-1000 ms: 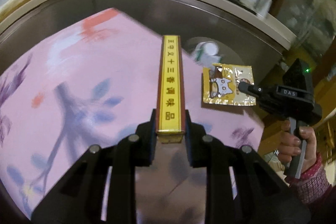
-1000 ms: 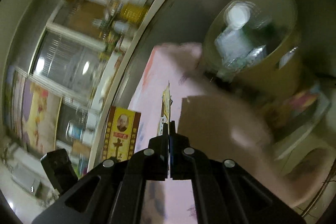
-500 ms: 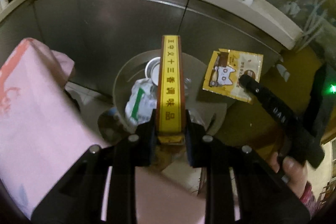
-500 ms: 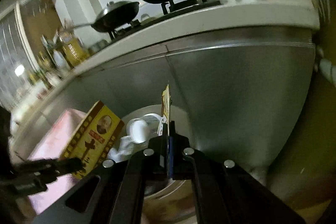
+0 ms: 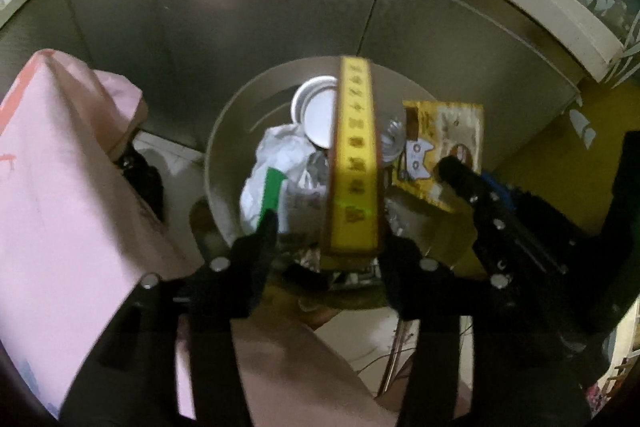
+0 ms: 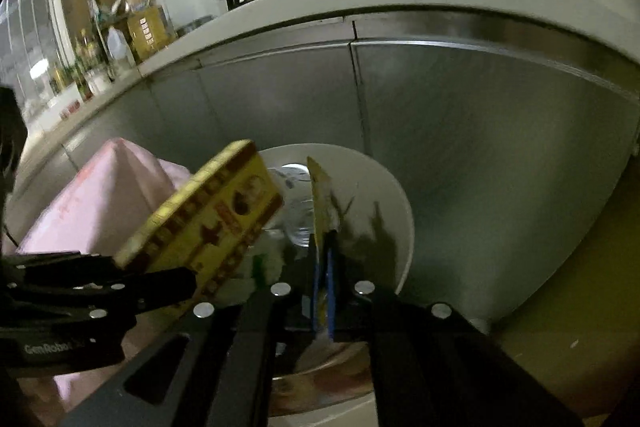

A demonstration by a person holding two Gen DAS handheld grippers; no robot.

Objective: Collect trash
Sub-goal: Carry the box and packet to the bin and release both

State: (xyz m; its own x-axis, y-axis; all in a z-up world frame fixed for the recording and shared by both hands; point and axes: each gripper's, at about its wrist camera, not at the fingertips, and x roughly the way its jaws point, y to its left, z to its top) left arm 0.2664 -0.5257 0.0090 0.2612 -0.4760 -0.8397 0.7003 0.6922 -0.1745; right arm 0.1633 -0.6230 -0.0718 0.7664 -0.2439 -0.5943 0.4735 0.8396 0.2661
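Tongs first: the left gripper (image 5: 326,227) has just been opening, its jaws now wide, and the yellow box (image 5: 354,163) between them touches only the right finger, tilting over the bin (image 5: 224,155). The right gripper (image 6: 324,259) stays pinched on the sachet (image 6: 320,211) above the same rim. Best to let the box drop clear inside before freeing the sachet, both kept within the rim, off the pink cloth (image 5: 60,187).
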